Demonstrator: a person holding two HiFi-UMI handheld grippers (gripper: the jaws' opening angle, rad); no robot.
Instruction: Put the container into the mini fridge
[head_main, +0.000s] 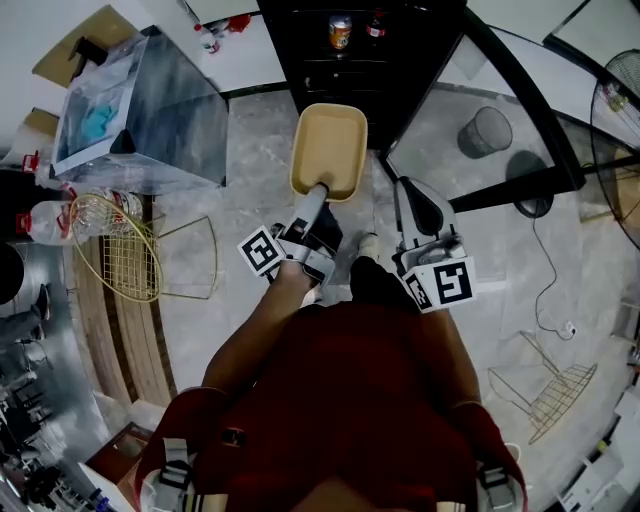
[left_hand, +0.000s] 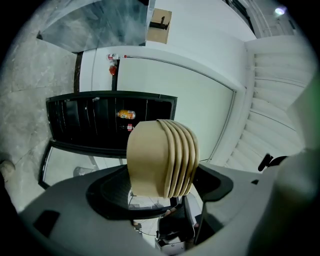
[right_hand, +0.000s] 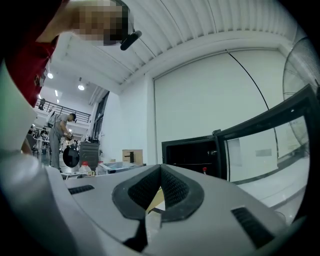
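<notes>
A tan, shallow rectangular container (head_main: 328, 150) hangs over the floor in front of the black mini fridge (head_main: 400, 80). My left gripper (head_main: 318, 190) is shut on its near rim. In the left gripper view the ribbed container (left_hand: 160, 157) stands on edge between the pads of the left gripper (left_hand: 161, 190), with the open mini fridge (left_hand: 85, 120) behind it. An orange can (head_main: 340, 32) sits on a fridge shelf. The fridge's glass door (head_main: 520, 90) is swung open to the right. My right gripper (head_main: 408, 190) is beside the container, shut and empty; the right gripper (right_hand: 160, 172) shows its jaws meeting.
A grey bin (head_main: 485, 130) stands behind the open door and a fan (head_main: 620, 110) is at the far right. On the left are a clear plastic box (head_main: 140, 110), a gold wire basket (head_main: 115, 245) and a water bottle (head_main: 50, 222). A wire rack (head_main: 560, 395) lies at the lower right.
</notes>
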